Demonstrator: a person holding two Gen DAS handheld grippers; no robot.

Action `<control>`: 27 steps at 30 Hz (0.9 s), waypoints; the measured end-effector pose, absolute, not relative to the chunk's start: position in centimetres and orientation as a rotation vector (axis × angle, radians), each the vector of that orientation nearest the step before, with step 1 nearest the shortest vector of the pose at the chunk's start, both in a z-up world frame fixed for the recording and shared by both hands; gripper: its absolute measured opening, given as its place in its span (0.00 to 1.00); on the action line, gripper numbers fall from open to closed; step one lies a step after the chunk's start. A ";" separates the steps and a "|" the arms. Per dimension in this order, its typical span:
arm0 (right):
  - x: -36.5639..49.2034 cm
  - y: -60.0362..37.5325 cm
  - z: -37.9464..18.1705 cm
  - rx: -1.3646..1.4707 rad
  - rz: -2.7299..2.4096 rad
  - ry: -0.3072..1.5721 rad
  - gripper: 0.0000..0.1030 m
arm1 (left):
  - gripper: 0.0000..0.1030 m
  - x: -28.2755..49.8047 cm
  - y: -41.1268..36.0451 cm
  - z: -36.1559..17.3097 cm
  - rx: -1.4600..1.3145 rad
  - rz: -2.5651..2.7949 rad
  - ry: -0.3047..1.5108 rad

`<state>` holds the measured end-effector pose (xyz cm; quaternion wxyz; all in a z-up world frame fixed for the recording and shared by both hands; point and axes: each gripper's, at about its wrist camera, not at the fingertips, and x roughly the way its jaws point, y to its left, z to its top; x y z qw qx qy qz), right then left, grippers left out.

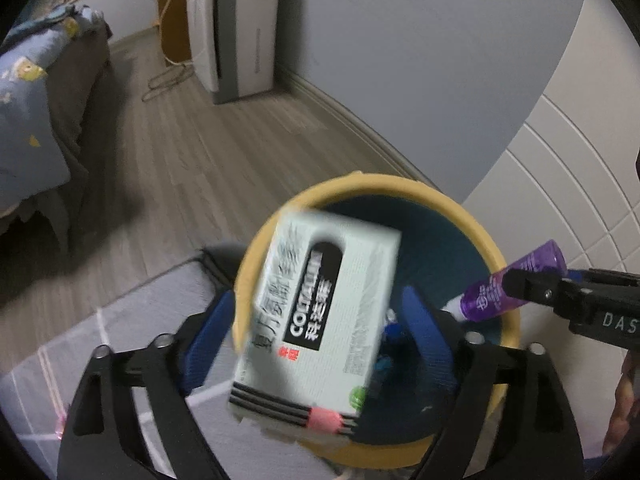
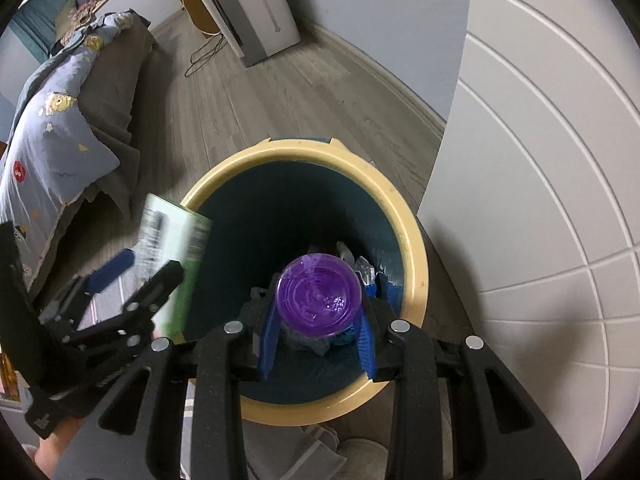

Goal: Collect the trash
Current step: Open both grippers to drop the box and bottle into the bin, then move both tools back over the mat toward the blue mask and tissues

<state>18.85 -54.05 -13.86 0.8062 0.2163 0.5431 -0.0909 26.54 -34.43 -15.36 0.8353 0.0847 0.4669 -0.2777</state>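
Far left: a bed (image 2: 60, 128) with a blue cartoon-print duvet (image 1: 24, 92) hanging over a brown cover. Grey wood-plank floor (image 2: 256, 96) running back to a tall white appliance (image 1: 232, 28) against the pale wall, loose cable (image 1: 164, 80) coiled on the floor beside it, small wooden cabinet (image 1: 172, 20) just behind. Grey rug (image 1: 132, 320) with pale lines at lower left, right beside the bin.

Middle: round trash bin (image 2: 412, 240), cream rim, dark teal inside, some crumpled wrappers (image 2: 368, 272) at the bottom. Left tool (image 1: 316, 332) spread wide over the rim, blue pads off the sides of the pale green box (image 1: 320, 320), so released; box blurred, tilted, over the bin's left edge. Right tool (image 2: 318, 332) clenched on a purple tube (image 2: 320, 296), held end-on above the bin mouth.

Right: white panelled door or cupboard front (image 2: 540, 200) close beside the bin, grey skirting (image 1: 340, 108) curving along the wall behind.
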 end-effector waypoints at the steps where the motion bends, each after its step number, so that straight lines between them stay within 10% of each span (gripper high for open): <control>1: 19.0 -53.9 -13.9 0.463 -0.189 1.163 0.31 | 0.86 26.6 -34.1 -15.2 0.179 -0.579 0.985; 19: 20.4 -48.4 -11.2 0.379 -0.136 1.120 0.91 | 0.90 22.6 -20.0 -9.9 0.163 -0.395 0.931; 27: 20.7 -39.7 -10.6 0.329 0.016 1.164 0.91 | 0.91 17.9 -9.4 -7.4 0.064 -0.254 0.911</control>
